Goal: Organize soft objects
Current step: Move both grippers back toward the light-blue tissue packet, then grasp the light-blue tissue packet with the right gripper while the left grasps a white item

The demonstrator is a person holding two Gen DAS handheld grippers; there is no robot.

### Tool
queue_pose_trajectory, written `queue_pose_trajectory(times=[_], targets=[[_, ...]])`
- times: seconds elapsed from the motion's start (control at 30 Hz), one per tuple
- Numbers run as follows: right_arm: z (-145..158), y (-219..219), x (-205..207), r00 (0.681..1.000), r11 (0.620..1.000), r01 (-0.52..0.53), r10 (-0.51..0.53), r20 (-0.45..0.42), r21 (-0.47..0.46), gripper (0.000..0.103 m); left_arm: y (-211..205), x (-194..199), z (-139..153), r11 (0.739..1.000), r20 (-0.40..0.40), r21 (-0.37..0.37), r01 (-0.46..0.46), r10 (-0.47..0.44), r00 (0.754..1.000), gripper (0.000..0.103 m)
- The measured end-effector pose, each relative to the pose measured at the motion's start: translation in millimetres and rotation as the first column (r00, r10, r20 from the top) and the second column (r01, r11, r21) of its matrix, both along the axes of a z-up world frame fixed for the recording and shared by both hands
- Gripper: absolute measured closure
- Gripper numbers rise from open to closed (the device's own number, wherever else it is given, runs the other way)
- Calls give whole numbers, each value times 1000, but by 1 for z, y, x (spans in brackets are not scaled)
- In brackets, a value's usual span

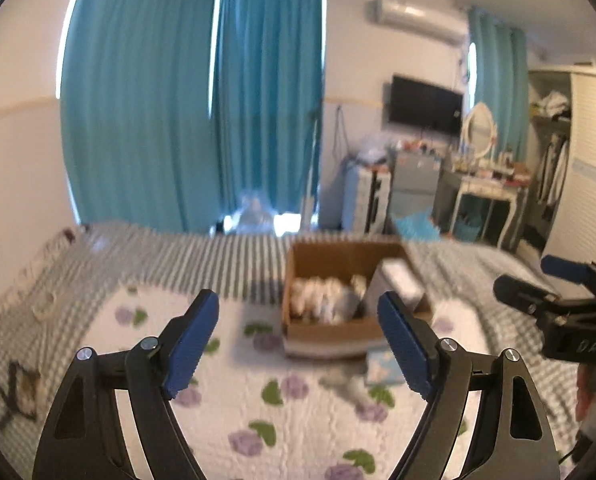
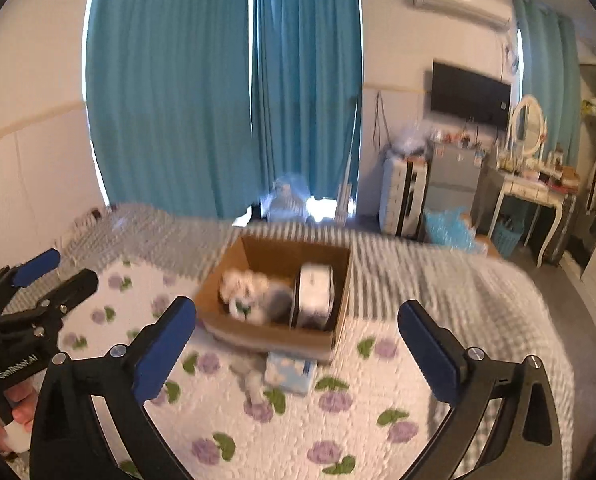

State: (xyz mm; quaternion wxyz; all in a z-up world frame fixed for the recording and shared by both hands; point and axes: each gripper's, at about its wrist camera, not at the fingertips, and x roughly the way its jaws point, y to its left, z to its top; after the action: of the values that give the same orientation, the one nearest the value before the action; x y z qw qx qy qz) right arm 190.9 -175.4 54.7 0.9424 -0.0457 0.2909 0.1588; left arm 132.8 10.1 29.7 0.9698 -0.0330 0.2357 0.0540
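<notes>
A brown cardboard box (image 1: 330, 330) (image 2: 265, 330) stands on the bed. Inside lie a white plush toy (image 1: 322, 298) (image 2: 243, 286) and a white and grey pouch standing on edge (image 1: 396, 282) (image 2: 314, 296). In front of the box lie a light blue patterned packet (image 1: 384, 366) (image 2: 289, 372) and a small grey soft toy (image 1: 348, 386) (image 2: 249, 376). My left gripper (image 1: 298, 340) is open and empty, held above the blanket short of the box. My right gripper (image 2: 298, 348) is open and empty, also short of the box.
A white blanket with purple flowers (image 1: 265, 420) (image 2: 338, 420) covers a grey checked bedspread (image 1: 157, 256). Teal curtains (image 2: 217, 92) hang behind. A dressing table (image 2: 538, 188), small fridge and suitcase stand at the right wall.
</notes>
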Motion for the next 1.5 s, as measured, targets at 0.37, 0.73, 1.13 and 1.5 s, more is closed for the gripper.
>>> queue_pose_trajectory(times=[0.37, 0.73, 1.13, 1.5], targets=[[-156, 29, 73, 970, 998, 40, -48, -239, -41, 1, 1, 64, -116, 999, -185, -7, -51, 48, 982, 20], [-205, 26, 115, 924, 995, 60, -25, -382, 79, 34, 14, 95, -160, 998, -252, -28, -48, 40, 967, 20], [-169, -17, 85, 951, 992, 74, -40, -307, 98, 59, -47, 80, -164, 993, -316, -44, 114, -122, 941, 20], [-168, -48, 91, 944, 982, 130, -81, -319, 138, 59, -76, 106, -196, 987, -374, -49, 151, -158, 914, 31]])
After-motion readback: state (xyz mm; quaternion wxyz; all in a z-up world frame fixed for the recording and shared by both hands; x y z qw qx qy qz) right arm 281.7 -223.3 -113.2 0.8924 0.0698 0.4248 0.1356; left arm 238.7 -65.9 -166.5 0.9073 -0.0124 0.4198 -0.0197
